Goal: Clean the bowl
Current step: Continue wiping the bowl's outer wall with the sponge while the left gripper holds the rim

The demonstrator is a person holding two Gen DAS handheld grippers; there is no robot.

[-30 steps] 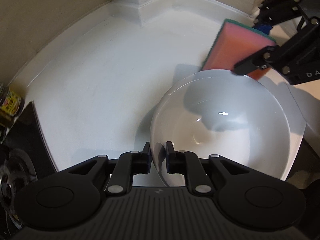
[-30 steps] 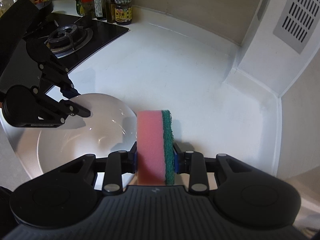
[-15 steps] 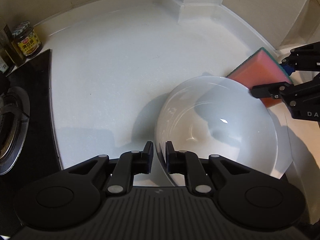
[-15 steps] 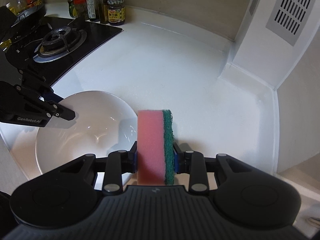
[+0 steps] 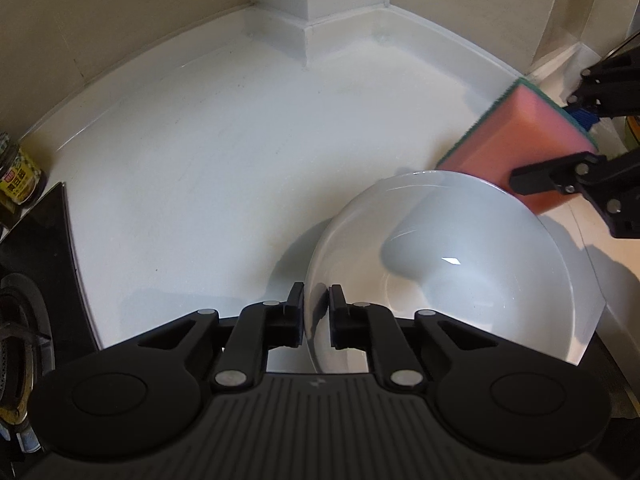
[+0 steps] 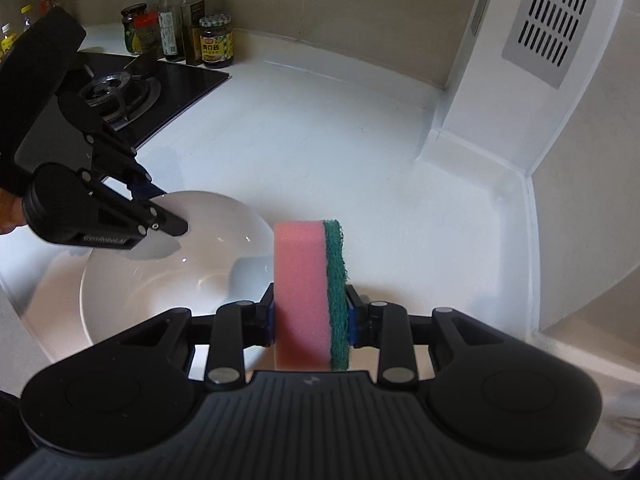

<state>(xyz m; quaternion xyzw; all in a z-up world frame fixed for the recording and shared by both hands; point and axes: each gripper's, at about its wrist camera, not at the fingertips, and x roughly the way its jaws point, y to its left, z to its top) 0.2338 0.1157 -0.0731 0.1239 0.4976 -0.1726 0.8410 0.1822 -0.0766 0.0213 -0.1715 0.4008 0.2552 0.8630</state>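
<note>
A white bowl (image 5: 460,272) is held by its near rim in my left gripper (image 5: 316,308), which is shut on it; the bowl tilts above the white counter. It also shows in the right wrist view (image 6: 168,280), with the left gripper (image 6: 160,204) on its far left rim. My right gripper (image 6: 310,312) is shut on a pink sponge with a green scouring side (image 6: 308,292). In the left wrist view the sponge (image 5: 520,148) is just beyond the bowl's far right rim, with the right gripper (image 5: 576,140) around it. The sponge is beside the bowl, not inside it.
A white counter (image 5: 220,160) runs to a white wall corner (image 5: 344,12). A black gas hob (image 6: 132,92) lies at the left, with several jars and bottles (image 6: 188,36) behind it. A jar (image 5: 16,176) stands by the hob edge. A vented white column (image 6: 552,16) is at the right.
The left gripper and bowl have shifted, with the view swinging back toward the wall corner. The sponge stays gripped by the bowl's far right rim. Both grips are unchanged.
</note>
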